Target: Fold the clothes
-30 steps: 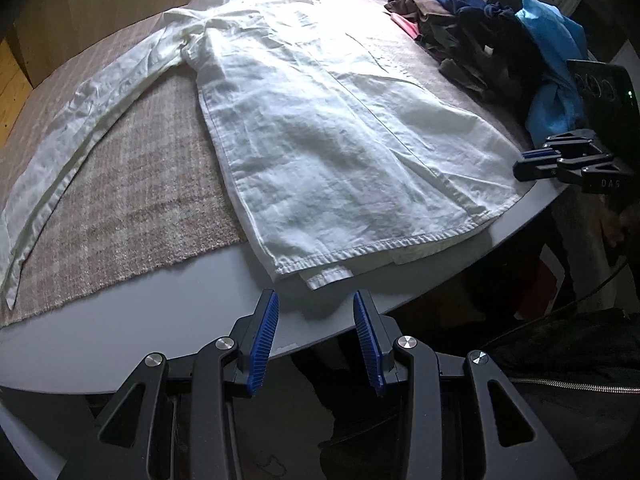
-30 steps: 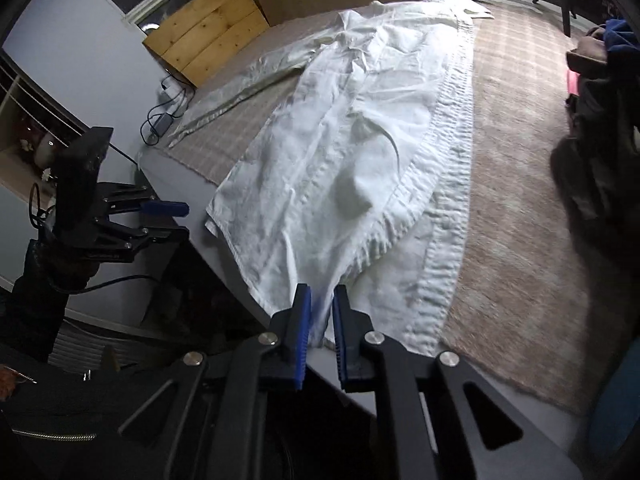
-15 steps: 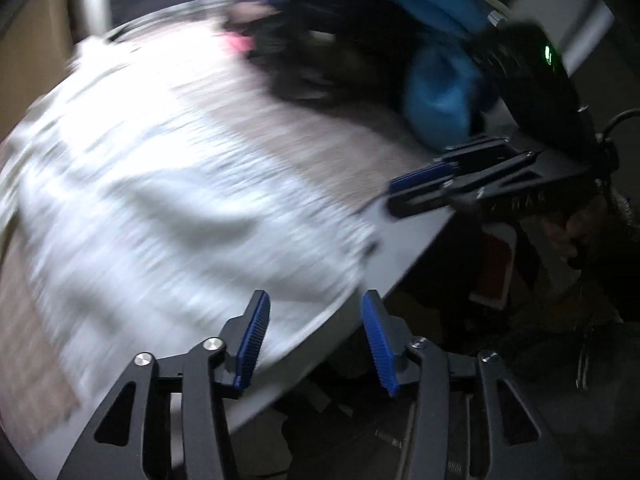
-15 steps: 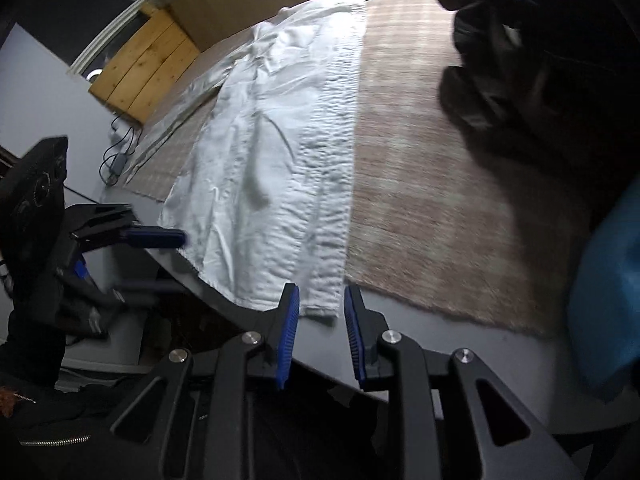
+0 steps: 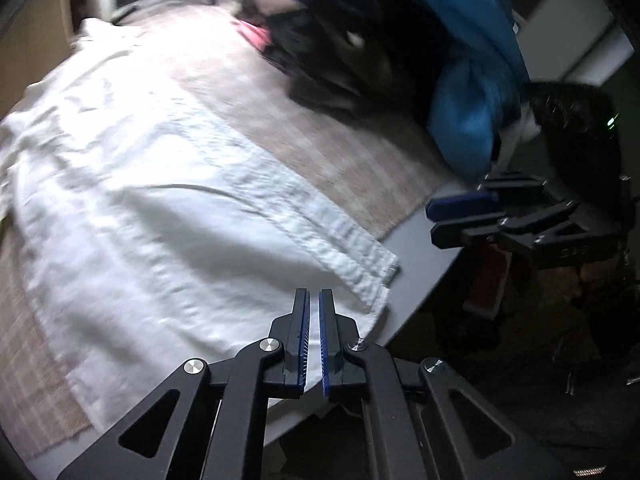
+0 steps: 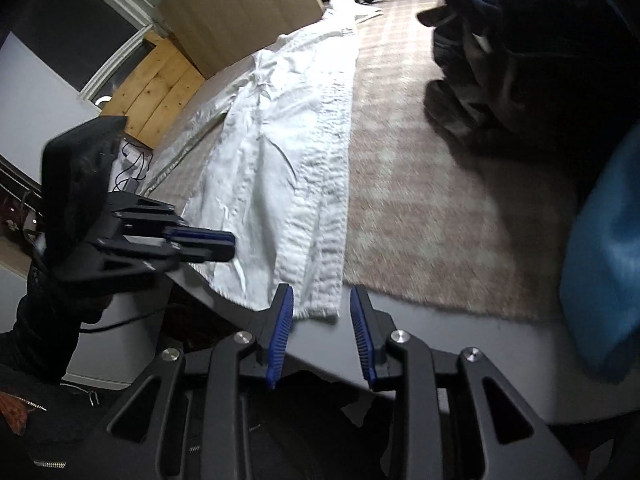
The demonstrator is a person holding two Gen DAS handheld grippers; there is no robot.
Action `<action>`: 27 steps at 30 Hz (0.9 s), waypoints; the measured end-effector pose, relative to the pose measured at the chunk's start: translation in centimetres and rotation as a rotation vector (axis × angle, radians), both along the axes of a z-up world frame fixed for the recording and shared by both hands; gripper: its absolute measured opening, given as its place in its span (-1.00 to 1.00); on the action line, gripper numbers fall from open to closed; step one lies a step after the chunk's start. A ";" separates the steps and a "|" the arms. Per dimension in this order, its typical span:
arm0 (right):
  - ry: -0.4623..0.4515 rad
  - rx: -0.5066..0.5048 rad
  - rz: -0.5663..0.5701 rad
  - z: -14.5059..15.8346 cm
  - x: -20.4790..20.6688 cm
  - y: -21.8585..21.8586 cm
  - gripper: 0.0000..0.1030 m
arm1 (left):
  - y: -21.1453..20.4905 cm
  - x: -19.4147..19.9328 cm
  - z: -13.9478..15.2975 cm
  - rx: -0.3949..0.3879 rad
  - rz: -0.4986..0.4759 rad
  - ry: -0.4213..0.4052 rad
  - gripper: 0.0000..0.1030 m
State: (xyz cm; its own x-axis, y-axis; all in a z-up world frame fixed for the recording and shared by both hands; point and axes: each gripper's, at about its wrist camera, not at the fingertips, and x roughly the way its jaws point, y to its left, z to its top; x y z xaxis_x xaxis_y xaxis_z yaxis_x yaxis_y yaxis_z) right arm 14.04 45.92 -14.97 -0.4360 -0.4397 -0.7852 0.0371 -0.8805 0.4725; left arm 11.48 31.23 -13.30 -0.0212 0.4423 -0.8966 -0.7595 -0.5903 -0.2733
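Right gripper (image 6: 322, 312) opens (nothing between the jaws) just short of the white shirt (image 6: 288, 168) hem at twelve o'clock.

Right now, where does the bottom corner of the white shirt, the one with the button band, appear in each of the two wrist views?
Left wrist view: the button-band corner lies right of centre, just above and right of the shut left gripper.
Right wrist view: the same corner lies low at centre, just beyond the opening right gripper, nothing between its jaws.
Shared landmark: the blue garment.
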 end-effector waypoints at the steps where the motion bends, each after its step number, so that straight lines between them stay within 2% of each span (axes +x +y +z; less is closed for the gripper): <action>1: 0.003 -0.008 0.013 0.0 -0.4 -0.2 -0.43 | -0.5 -0.1 0.3 0.007 0.019 0.007 -0.95; 2: 0.003 -0.018 0.028 -0.1 -0.9 -0.4 -0.43 | -0.6 0.0 0.3 0.021 0.019 -0.006 -0.94; 3: 0.001 -0.032 0.044 -0.3 -1.5 -0.7 -0.43 | -0.3 0.4 0.0 0.021 -0.002 -0.024 -0.75; 4: -0.003 -0.041 0.057 -0.6 -2.0 -1.0 -0.43 | 0.0 0.8 -0.2 0.020 -0.023 -0.039 -0.42; 6: -0.017 -0.033 0.068 -1.0 -2.5 -1.2 -0.43 | 1.6 2.2 -1.1 -0.018 -0.086 -0.004 -0.09; 7: -0.024 -0.033 0.065 -1.2 -2.5 -1.1 -0.43 | 2.4 2.7 -1.5 -0.035 -0.116 0.014 -0.09; 11: -0.041 -0.048 0.032 -1.6 -2.2 -0.1 -0.43 | 5.5 3.9 -3.8 -0.110 -0.198 0.093 -0.09; 12: -0.044 -0.049 0.025 -1.6 -2.1 0.2 -0.43 | 5.8 3.9 -4.2 -0.120 -0.216 0.122 -0.16; 13: -0.045 -0.049 0.018 -1.5 -1.9 0.4 -0.43 | 6.1 4.0 -4.5 -0.129 -0.233 0.146 -0.38; 14: -0.043 -0.048 0.013 -1.4 -1.8 0.5 -0.43 | 6.0 3.4 -4.5 -0.118 -0.234 0.109 -0.59; 15: -0.040 -0.053 0.010 -1.3 -1.5 0.7 -0.43 | 5.9 2.9 -4.5 -0.107 -0.233 0.071 -0.96; 16: -0.037 -0.059 0.008 -1.2 -1.4 0.9 -0.43 | 5.6 2.2 -4.4 -0.091 -0.212 0.035 -1.00; 19: -0.025 -0.073 0.008 -0.8 -1.4 1.0 -0.43 | 4.1 0.0 -3.7 -0.030 -0.151 -0.026 -1.00; 22: -0.025 -0.079 0.019 -0.8 -1.9 0.7 -0.43 | 2.8 -1.8 -2.5 0.005 -0.094 -0.028 -1.00; 26: -0.034 -0.094 0.093 -1.2 -3.1 -1.0 -0.43 | 1.6 -2.4 -1.6 -0.004 -0.063 -0.001 -0.97; 27: -0.035 -0.074 0.120 -1.3 -3.5 -1.9 -0.43 | 0.8 -2.1 -1.5 -0.018 -0.054 0.014 -0.86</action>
State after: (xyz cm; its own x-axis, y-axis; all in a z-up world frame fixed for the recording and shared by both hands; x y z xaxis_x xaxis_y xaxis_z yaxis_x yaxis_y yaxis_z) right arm 10.52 44.05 -16.28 -0.3495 -0.5447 -0.7623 0.1223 -0.8332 0.5392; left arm 9.35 32.01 -14.79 -0.0100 0.4267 -0.9044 -0.7940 -0.5532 -0.2522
